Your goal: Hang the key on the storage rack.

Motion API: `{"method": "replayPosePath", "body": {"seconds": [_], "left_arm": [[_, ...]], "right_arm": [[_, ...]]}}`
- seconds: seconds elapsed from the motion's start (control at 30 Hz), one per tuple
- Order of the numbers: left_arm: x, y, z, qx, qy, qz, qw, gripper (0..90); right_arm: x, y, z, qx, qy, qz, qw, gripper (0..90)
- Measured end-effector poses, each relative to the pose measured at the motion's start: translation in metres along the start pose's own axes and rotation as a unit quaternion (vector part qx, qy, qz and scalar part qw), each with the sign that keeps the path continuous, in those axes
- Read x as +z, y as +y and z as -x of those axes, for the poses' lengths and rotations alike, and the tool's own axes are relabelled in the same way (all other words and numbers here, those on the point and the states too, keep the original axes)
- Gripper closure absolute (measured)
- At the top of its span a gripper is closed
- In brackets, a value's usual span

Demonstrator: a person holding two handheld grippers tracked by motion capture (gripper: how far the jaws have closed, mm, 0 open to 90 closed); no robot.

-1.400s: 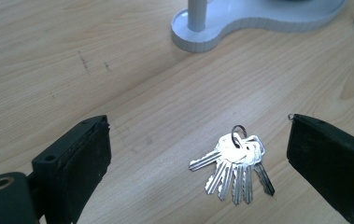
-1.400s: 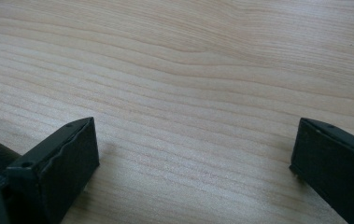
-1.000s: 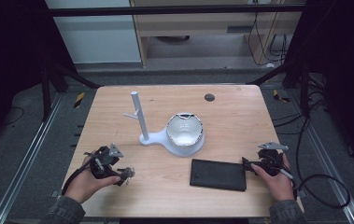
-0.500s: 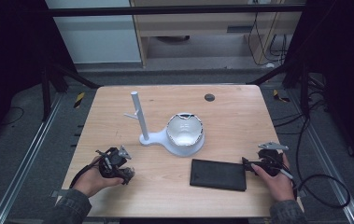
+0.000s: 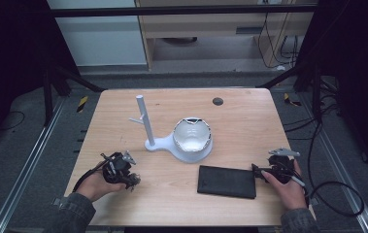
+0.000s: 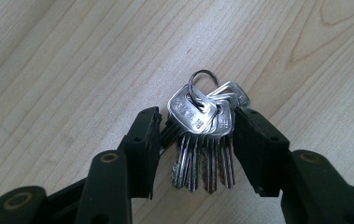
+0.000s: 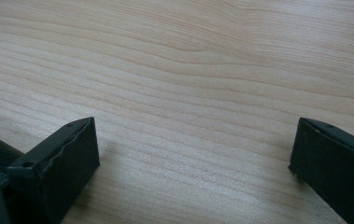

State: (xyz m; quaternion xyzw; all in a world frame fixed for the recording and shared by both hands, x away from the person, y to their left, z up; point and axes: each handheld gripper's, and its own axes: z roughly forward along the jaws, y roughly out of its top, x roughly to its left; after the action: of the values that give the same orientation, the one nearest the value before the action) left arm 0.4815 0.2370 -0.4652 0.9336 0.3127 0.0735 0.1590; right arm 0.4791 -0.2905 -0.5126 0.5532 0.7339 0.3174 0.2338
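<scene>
Left tongs [image 6: 195, 140] have just been closing around the bunch of keys [image 6: 202, 140], which lies flat on the wooden worktop [image 5: 249, 116] near its front left; the pads sit just beside the keys, whether touching I cannot tell. Right tongs [image 7: 193, 158] gape wide over bare wood, beside the black case [image 5: 227, 181].

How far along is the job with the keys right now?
Early on. Done: the left gripper is placed around the keys, which lie flat on the table. In hand: its jaws have just been closing on the bunch, with small gaps left each side. Left: gripping and lifting them. The right gripper rests open beside the black case.
</scene>
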Motion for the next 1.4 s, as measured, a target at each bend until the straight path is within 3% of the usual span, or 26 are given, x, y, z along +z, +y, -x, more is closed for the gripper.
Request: {"method": "replayPosePath", "body": {"seconds": [0.33,0.57,0.77,0.87,0.93,1.1,1.4], "left_arm": [[-0.0005,0.0008,0.0046,0.020,0.009,0.002,0.9998,58.9],[0.0032,-0.0019,0.0012,0.007,0.004,0.006,0.9999,49.6],[0.0018,-0.0033,0.0036,0.009,-0.016,0.006,0.9998,67.5],[0.0008,-0.0034,0.0070,0.006,-0.009,0.003,0.9999,73.5],[0.0001,-0.0036,0.0091,0.005,-0.006,-0.001,1.0000,82.2],[-0.0007,-0.0037,0.0087,-0.009,-0.003,-0.002,1.0000,83.1],[-0.0050,-0.0031,0.0103,-0.015,-0.008,-0.001,0.9999,83.5]], "right_arm": [[-0.0003,-0.0003,0.0002,-0.002,0.000,0.000,1.0000,1.4],[-0.0002,-0.0004,0.0003,-0.003,0.000,0.001,1.0000,1.5],[-0.0002,-0.0005,0.0003,-0.004,-0.001,0.001,1.0000,1.5],[-0.0003,-0.0005,0.0003,-0.004,-0.001,0.001,1.0000,1.5],[-0.0004,-0.0007,0.0002,-0.004,-0.002,0.001,1.0000,1.6],[-0.0010,-0.0008,-0.0001,-0.002,-0.002,0.000,1.0000,1.7],[-0.0010,-0.0009,-0.0002,-0.001,-0.002,0.000,1.0000,1.7]]}}
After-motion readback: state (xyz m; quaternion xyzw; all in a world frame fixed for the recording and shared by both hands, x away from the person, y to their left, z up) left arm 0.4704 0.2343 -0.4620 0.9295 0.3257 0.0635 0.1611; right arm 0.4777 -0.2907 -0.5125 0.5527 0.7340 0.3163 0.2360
